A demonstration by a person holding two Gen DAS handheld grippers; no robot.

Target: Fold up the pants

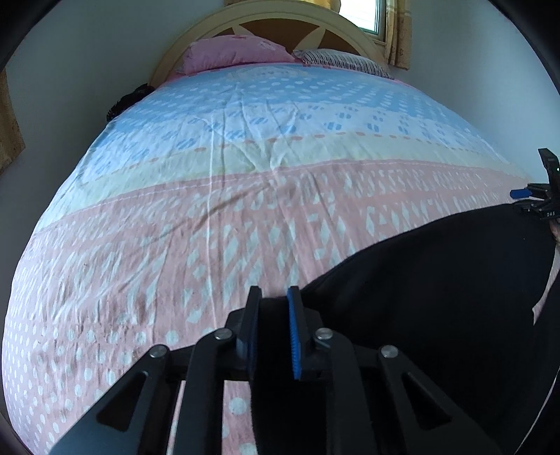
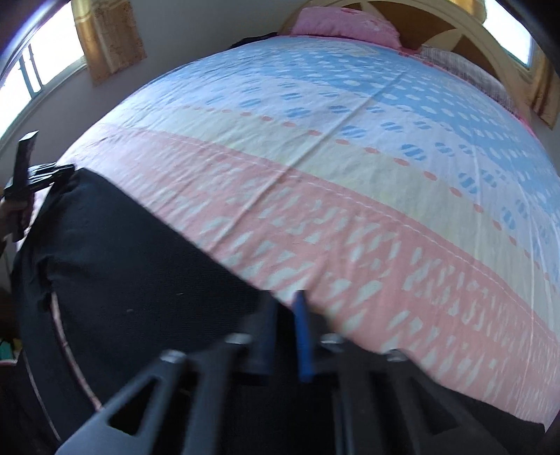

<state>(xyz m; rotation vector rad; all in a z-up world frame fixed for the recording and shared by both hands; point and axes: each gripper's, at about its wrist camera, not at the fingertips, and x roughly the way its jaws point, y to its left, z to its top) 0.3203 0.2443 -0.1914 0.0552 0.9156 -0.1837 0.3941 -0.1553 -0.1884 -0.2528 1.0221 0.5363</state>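
A: We have the black, matte, soft-woven pants (image 1: 437, 297) stretched between our two tools at the near edge of the bed, over the pink band of the wrinkled cotton bedspread (image 1: 245, 157) with its pale dots and diamonds.

B: Our left gripper (image 1: 273, 308), black metal links with ribbed blue pads, is pinching one end of the dark cloth; fabric fills the narrow gap between the jaws.

A: Our right gripper (image 2: 284, 311) looks blurred, yet the same black fabric sits between its nearly closed fingers, so it too clamps the pants.

B: The cloth hangs taut and smooth, its upper edge a slanting line across the pink stripe; a thin pale seam line curves down the leg.

A: Toward the far edge, the bedspread turns cream, then blue, and a plump pink pillow (image 1: 234, 56) lies beside a striped one (image 1: 346, 61) against the arched cream headboard (image 1: 280, 17).
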